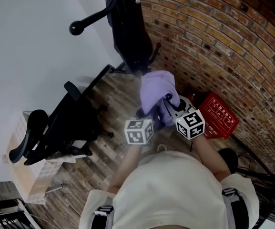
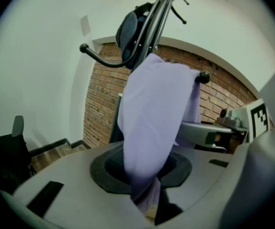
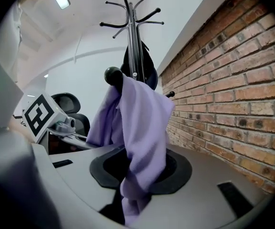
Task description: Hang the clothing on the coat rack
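A lilac garment [image 1: 158, 92] hangs draped over a ball-tipped peg [image 2: 204, 77] low on the black coat rack [image 1: 129, 30]. In the left gripper view the cloth [image 2: 152, 123] falls from the peg into the slot between my left gripper's [image 2: 152, 208] jaws, with a dark gap beside it. In the right gripper view the same cloth [image 3: 139, 128] hangs off the peg's ball [image 3: 112, 75] and runs down between my right gripper's [image 3: 127, 208] jaws, again with a gap beside it. Both grippers sit just under the garment, left [image 1: 144, 114] and right [image 1: 171, 106], side by side.
A dark garment [image 3: 138, 66] hangs higher on the rack. A black office chair [image 1: 56, 128] stands at the left, by a white wall. A red box [image 1: 218, 116] lies against the brick wall [image 1: 223, 37] at the right. Wooden floor [image 1: 113, 94] lies below.
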`<act>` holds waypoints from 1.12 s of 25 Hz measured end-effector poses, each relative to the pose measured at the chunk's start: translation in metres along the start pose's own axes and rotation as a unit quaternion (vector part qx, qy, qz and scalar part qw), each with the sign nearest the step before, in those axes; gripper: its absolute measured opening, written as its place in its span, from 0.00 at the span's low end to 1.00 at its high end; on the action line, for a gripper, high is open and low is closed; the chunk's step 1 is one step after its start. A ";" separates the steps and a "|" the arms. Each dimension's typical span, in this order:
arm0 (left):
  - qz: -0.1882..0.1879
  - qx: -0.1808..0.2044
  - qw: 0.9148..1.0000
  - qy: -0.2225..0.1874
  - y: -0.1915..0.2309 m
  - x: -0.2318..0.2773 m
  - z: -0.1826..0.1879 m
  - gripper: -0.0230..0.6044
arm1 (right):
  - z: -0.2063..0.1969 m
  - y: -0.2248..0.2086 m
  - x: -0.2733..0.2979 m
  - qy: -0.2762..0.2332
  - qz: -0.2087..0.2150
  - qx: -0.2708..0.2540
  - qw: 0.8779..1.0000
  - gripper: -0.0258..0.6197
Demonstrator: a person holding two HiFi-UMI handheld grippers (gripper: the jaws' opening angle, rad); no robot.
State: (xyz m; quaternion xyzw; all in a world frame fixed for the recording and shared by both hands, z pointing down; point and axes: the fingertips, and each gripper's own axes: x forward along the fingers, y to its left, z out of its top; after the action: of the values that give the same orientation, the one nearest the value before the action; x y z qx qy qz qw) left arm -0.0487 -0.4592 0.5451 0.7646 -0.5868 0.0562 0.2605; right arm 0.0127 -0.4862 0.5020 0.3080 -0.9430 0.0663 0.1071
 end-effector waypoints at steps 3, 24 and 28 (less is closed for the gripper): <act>-0.007 -0.003 1.000 -0.006 -0.002 -0.008 0.000 0.23 | -0.001 -0.001 -0.008 0.001 -0.019 -0.001 1.000 0.22; -0.019 -0.009 0.997 -0.072 -0.009 -0.142 0.000 0.34 | 0.001 0.071 -0.099 -0.032 -0.108 0.020 0.993 0.31; -0.014 -0.006 0.997 -0.079 -0.012 -0.172 -0.010 0.24 | 0.004 0.105 -0.117 -0.045 -0.099 0.021 0.994 0.30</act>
State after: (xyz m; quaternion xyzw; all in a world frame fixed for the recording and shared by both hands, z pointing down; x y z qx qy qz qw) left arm -0.0881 -0.3026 0.4826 0.7735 -0.5948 -0.0115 0.2186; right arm 0.0415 -0.3362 0.4638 0.4048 -0.9101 0.0608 0.0642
